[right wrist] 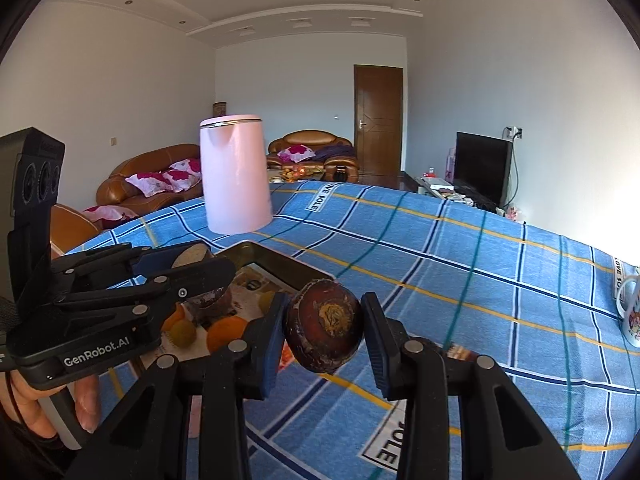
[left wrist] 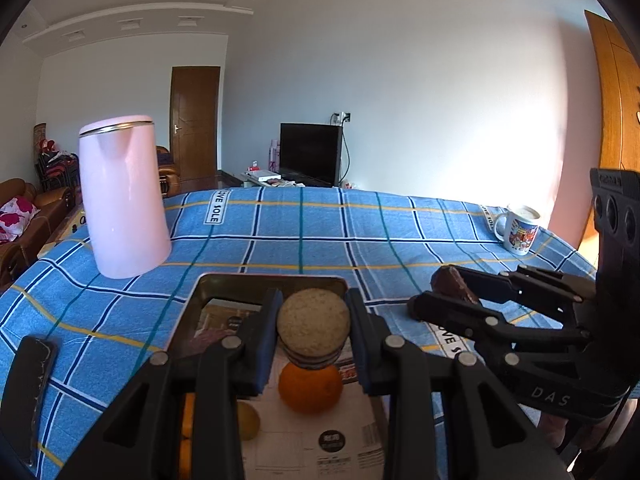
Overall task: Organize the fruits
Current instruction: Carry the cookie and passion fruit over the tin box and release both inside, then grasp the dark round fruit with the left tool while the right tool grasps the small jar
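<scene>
Left hand-held gripper [left wrist: 313, 334]: I have it clamped on a cut brown piece [left wrist: 313, 326] with a pale round face, held above the tray.
Right hand-held gripper [right wrist: 325, 330]: I have it closed on a dark reddish-brown fruit [right wrist: 325, 327], over the bench [right wrist: 480, 280] just right of the tray.
Step in hand: I judge both pieces are being carried toward the tray, not yet set down.
Tray [left wrist: 208, 284]: near middle of the blue checked cloth; an orange [left wrist: 311, 389] lies in it, with a yellowish fruit [left wrist: 249, 420] to its left.
Next move: lower each piece onto a bare patch of tray, clear of the orange, then let go.
Further off: a pink kettle [left wrist: 124, 200] far left, a mug [left wrist: 519, 229] far right.
Hard to make out: what kind of fruit I hold; more orange fruit at the tray's near left is cut off by my gripper.
</scene>
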`<state>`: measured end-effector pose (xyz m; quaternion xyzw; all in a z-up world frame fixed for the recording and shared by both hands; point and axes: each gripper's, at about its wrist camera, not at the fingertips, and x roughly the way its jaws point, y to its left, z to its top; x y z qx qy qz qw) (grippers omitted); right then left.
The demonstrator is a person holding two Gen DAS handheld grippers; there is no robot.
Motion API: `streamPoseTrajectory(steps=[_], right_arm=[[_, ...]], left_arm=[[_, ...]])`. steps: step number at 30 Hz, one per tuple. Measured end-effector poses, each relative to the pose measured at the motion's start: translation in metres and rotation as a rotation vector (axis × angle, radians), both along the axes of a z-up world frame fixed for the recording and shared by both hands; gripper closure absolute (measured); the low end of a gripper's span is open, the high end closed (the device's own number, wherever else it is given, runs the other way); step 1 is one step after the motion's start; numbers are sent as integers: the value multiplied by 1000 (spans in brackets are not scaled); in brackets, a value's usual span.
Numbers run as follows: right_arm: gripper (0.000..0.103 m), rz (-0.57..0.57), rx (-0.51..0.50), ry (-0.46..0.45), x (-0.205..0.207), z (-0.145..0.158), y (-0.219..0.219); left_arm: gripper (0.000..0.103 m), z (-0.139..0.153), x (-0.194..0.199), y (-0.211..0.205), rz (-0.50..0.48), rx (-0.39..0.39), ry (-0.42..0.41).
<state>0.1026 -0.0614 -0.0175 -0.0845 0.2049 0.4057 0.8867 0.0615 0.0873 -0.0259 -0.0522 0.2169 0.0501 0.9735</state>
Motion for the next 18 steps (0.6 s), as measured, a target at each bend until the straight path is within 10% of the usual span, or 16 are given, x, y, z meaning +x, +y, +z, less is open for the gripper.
streamPoseTrajectory(steps=[18], right_arm=[[64,208,-163,53,-43,-31,67]], left_arm=[[69,-33,-30,34,55,-28,100]])
